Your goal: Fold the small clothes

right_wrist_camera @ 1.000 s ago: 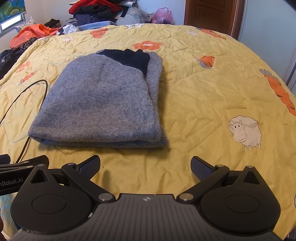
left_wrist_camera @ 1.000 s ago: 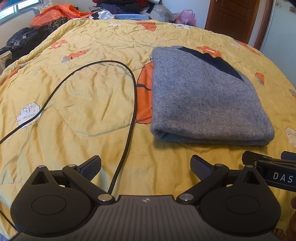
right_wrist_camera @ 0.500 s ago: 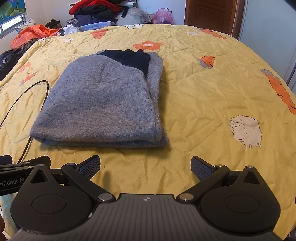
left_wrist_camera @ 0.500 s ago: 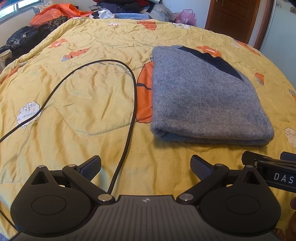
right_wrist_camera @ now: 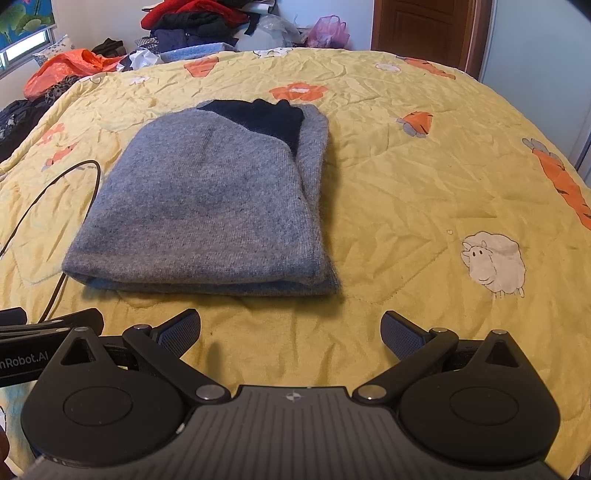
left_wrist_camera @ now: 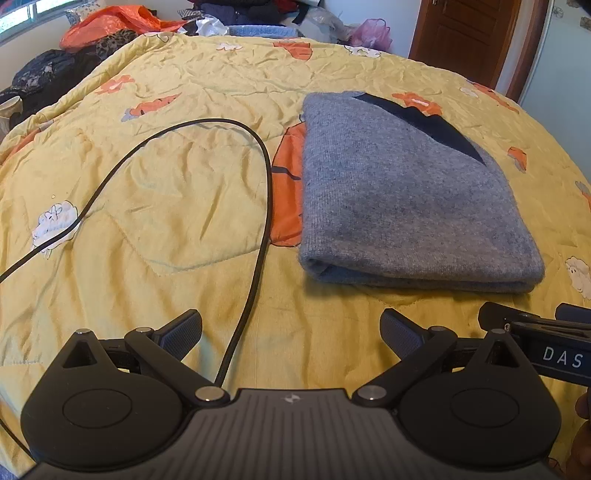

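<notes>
A grey knit sweater [left_wrist_camera: 406, 199] with a dark navy part lies folded flat on the yellow quilt [left_wrist_camera: 177, 206]. It also shows in the right wrist view [right_wrist_camera: 210, 206], ahead and to the left. My left gripper [left_wrist_camera: 291, 330] is open and empty, held near the quilt's front, to the left of the sweater's near edge. My right gripper [right_wrist_camera: 291, 330] is open and empty, just short of the sweater's near right corner. The two grippers are side by side, each one's edge showing in the other's view.
A black cable [left_wrist_camera: 258, 206] loops over the quilt left of the sweater. Piles of clothes [right_wrist_camera: 192, 22] and an orange bag [left_wrist_camera: 118, 26] lie beyond the far edge. A brown door [left_wrist_camera: 469, 37] stands at the back right.
Both views have shifted very slightly; the sweater lies as it did and both grippers stay open.
</notes>
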`<action>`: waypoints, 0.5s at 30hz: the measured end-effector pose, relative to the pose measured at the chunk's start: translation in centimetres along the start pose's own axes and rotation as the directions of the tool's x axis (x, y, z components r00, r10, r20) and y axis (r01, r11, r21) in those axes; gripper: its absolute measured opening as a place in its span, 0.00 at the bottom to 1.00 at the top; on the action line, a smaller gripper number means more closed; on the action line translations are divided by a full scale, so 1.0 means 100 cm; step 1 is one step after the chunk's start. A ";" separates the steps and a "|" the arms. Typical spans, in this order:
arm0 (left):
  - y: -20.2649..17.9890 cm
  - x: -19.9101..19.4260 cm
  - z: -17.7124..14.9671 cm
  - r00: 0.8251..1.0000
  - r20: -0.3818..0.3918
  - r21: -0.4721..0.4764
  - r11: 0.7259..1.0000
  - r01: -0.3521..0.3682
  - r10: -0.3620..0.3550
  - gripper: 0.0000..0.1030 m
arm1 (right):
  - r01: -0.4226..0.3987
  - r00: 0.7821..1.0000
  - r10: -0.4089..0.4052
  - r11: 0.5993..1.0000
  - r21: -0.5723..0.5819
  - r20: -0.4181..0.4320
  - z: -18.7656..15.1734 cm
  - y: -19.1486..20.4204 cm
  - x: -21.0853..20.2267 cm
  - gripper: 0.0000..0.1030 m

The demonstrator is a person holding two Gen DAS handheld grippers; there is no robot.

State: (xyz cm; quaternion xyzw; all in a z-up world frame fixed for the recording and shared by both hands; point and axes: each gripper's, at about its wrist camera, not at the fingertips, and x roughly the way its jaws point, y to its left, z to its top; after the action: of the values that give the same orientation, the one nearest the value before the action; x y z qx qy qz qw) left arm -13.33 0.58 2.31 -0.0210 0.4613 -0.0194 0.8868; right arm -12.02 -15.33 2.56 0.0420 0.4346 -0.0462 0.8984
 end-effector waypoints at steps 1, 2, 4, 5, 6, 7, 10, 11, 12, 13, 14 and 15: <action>0.000 0.000 0.000 1.000 -0.001 0.000 1.000 0.001 -0.001 1.00 | -0.001 1.000 0.001 1.000 0.001 0.000 0.000 0.000 0.000 0.99; 0.000 0.000 0.000 1.000 -0.001 -0.001 1.000 0.002 -0.002 1.00 | -0.002 1.000 0.002 1.000 0.002 0.000 0.000 0.000 0.000 0.99; 0.000 0.001 0.001 1.000 -0.001 0.001 1.000 0.002 -0.002 1.00 | -0.004 1.000 0.004 1.000 0.004 0.000 0.001 0.000 0.000 0.99; 0.000 0.001 0.001 1.000 -0.002 0.001 1.000 0.001 -0.001 1.00 | -0.004 1.000 0.004 1.000 0.004 0.001 0.001 0.000 0.000 0.99; 0.000 0.001 0.001 1.000 -0.002 0.000 1.000 0.002 -0.002 1.00 | -0.004 1.000 0.004 1.000 0.003 0.001 0.001 0.000 0.000 1.00; 0.000 0.000 0.001 1.000 -0.001 0.000 1.000 0.004 -0.004 1.00 | -0.004 1.000 0.004 1.000 0.003 0.001 0.001 0.000 0.000 0.99; 0.000 0.000 0.001 1.000 0.000 -0.001 1.000 0.003 -0.003 1.00 | -0.007 1.000 0.007 1.000 0.001 0.000 0.002 0.000 0.000 0.99; 0.000 0.001 0.001 1.000 -0.001 -0.002 1.000 0.003 -0.003 1.00 | -0.007 1.000 0.007 1.000 0.000 0.000 0.002 0.000 0.000 0.99; 0.000 0.001 0.001 1.000 -0.001 0.000 1.000 0.003 -0.003 1.00 | -0.007 1.000 0.007 1.000 -0.001 0.002 0.002 0.000 -0.001 1.00; 0.000 0.000 0.001 1.000 -0.002 0.000 1.000 0.003 -0.003 1.00 | -0.007 1.000 0.007 1.000 -0.001 0.002 0.002 0.000 -0.001 0.99; 0.000 0.001 0.001 1.000 -0.003 -0.001 1.000 0.003 -0.003 1.00 | -0.008 1.000 0.008 1.000 0.000 0.001 0.002 0.000 -0.001 0.99; 0.000 0.000 0.001 1.000 -0.002 -0.001 1.000 0.004 -0.004 1.00 | -0.008 1.000 0.008 1.000 0.001 0.001 0.002 0.000 0.000 0.99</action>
State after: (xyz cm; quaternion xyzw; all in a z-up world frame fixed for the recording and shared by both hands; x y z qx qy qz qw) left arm -13.23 0.57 2.35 -0.0224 0.4623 -0.0209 0.8862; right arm -11.88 -15.38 2.74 0.0441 0.4338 -0.0429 0.8989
